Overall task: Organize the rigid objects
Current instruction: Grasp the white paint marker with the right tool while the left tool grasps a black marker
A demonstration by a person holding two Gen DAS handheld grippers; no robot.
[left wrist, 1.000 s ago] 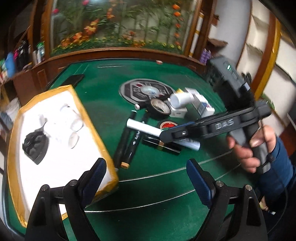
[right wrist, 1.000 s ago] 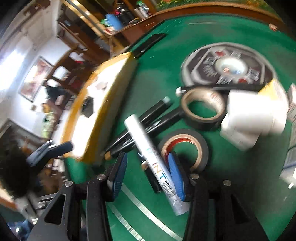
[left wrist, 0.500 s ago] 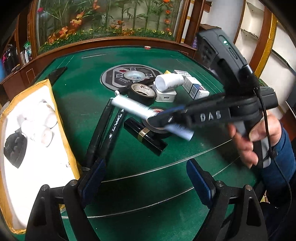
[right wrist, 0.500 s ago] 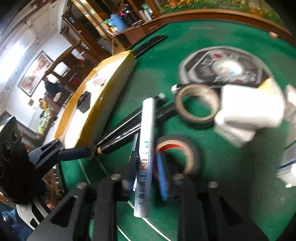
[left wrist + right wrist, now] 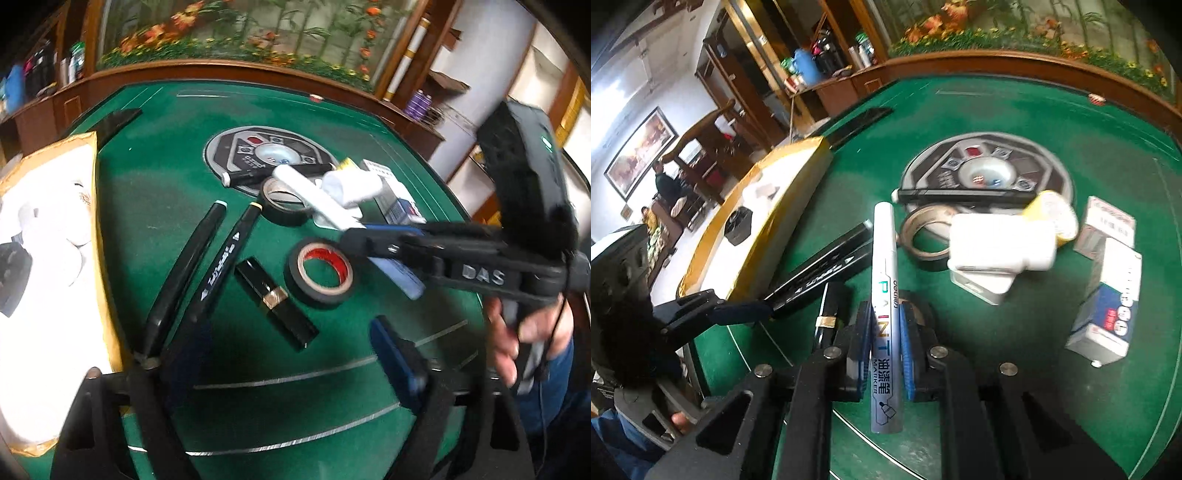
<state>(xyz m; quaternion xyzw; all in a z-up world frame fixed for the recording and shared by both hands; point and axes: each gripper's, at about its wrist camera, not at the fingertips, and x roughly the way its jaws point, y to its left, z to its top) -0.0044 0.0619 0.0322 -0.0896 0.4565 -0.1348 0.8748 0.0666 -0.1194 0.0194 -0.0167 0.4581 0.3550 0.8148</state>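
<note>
R gripper [image 5: 883, 343] clamps paint marker [image 5: 884, 280]

A white paint marker [image 5: 884, 295] was pinched mid-barrel, lifted clear of the green worktop [image 5: 155, 184]. Below it lay two black marker pens [image 5: 192, 266] side by side by the yellow-edged box [image 5: 107, 295], a black tube with a gold band [image 5: 275, 299], and two tape rolls [image 5: 319, 271].

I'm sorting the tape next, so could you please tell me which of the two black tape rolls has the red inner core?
The tape roll lying alone nearer the left gripper, beside the black-and-gold tube. The other roll, farther back, has a pale core.
</note>
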